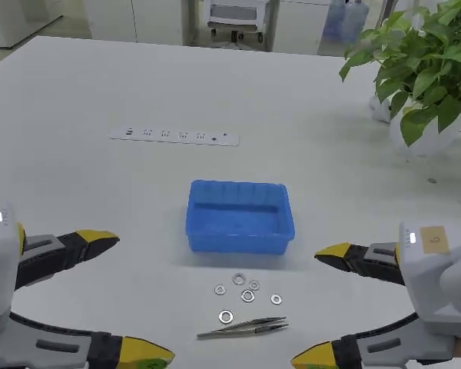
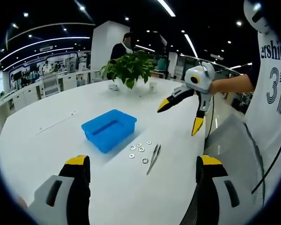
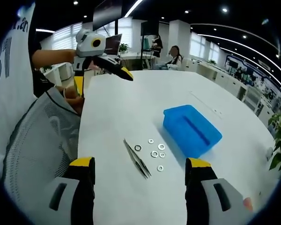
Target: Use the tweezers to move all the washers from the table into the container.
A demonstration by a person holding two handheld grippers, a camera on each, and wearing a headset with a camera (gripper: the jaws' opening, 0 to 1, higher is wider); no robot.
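Head view: white table [image 1: 100, 177] w/ blue plastic container [image 1: 238, 240] at center frame, open top up. Just below it lay six washers [image 1: 247, 296] in a loose cluster on the table, apart from the container. Tweezers [image 1: 243, 328] lay flat at the cluster's lower edge, near the lowest washer, tips toward frame left. Left hand-held gripper [image 1: 127, 296] at lower left, jaws wide apart, gripping nothing. Right hand-held gripper [image 1: 311, 305] at lower right, jaws also spread, nothing btwn them. Both were well clear of the tweezers. White power strip [image 1: 174, 136] above the container, potted plant [image 1: 422, 61] at upper right.

Left gripper view: own yellow-tipped jaws of the left hand-held gripper [image 2: 143, 164] rose from the bottom, spread wide. Container [image 2: 113, 140] at center-left, washers [image 2: 139, 149] just right of it, tweezers [image 2: 153, 158] right of those. Right hand-held gripper [image 2: 179, 120] at upper right, jaws apart, above the table. Plant [image 2: 129, 68] at upper center.

Right gripper view: right hand-held gripper [image 3: 139, 164], jaws apart at bottom. Tweezers [image 3: 136, 159] at center, washers [image 3: 154, 152] btwn them and the container [image 3: 178, 136] at right. Left hand-held gripper [image 3: 103, 82] at upper left, jaws spread. Mesh chair [image 3: 42, 140] at left.
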